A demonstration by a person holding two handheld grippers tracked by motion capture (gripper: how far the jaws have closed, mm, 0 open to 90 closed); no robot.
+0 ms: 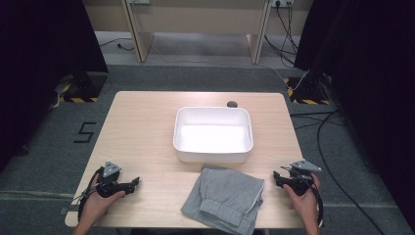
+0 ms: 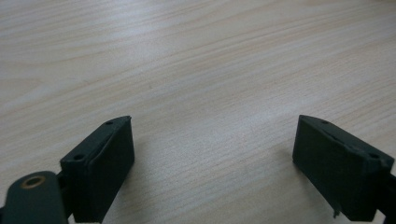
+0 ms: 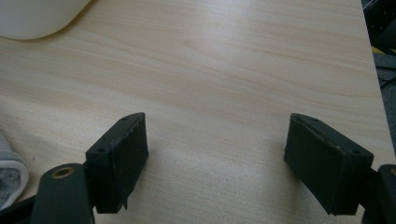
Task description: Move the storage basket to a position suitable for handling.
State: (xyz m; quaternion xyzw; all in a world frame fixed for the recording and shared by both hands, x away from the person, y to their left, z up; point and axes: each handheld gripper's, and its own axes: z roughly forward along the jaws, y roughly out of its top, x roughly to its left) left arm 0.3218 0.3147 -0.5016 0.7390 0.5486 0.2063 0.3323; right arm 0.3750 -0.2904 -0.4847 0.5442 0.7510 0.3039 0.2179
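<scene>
The biggest thing here is the wooden table (image 1: pixel 142 127). In the middle of it sits a white tub (image 1: pixel 213 155), and it has nothing inside.

Just in front of the tub, at the near edge of the table, lies a folded pair of grey shorts (image 1: pixel 226 198). The shorts are almost touching the front wall of the tub. Their long side runs from the tub back toward the person, tilted a little, and the stretchy waistband is at the near end (it hangs close to the table edge).

The left gripper (image 1: pixel 135 182) rests low over the table, well to the left of the shorts. Its jaws are wide apart with bare wood between them, and they point right, toward the shorts.

The right gripper (image 1: pixel 277 175) is on the other side. Its jaws are wide apart too and hold nothing. It sits just beside the right edge of the shorts, so it looks like the nearer one. In the right gripper view a bit of grey cloth (image 3: pixel 10 172) peeks in at the bottom left, so the shorts lie to that gripper's left.

I think the shorts go in the tub next, and each gripper would need to move inward to grab a side.
</scene>
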